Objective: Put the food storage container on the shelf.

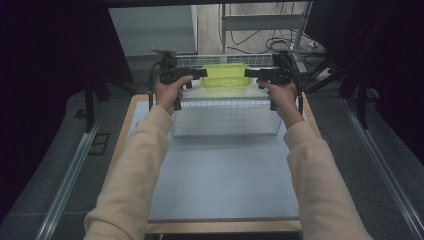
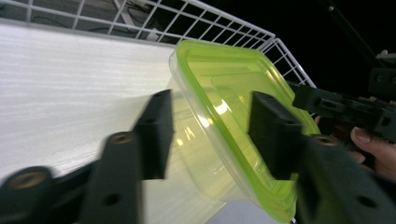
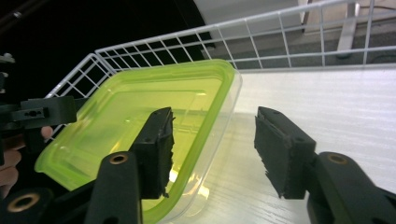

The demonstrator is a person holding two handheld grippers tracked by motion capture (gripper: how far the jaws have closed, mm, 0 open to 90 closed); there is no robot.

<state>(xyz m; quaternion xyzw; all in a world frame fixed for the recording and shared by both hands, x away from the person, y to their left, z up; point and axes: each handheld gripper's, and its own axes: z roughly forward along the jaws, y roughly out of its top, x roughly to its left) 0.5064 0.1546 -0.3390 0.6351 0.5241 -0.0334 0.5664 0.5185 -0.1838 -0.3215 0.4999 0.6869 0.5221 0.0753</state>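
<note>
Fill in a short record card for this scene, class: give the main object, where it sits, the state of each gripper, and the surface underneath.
Main object: clear container with green lid
Where it sits: on the upper shelf of the white wire rack, near the back railing
Left gripper: jaws open, straddling one end of the container, pads not pressing
Right gripper: jaws open, straddling the opposite end of the container
Surface underneath: pale mat on a wooden table

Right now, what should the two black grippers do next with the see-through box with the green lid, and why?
Probably draw both hands back. The left gripper and right gripper stand open, apart from the see-through box with the green lid, which rests on the white wire shelf.
</note>
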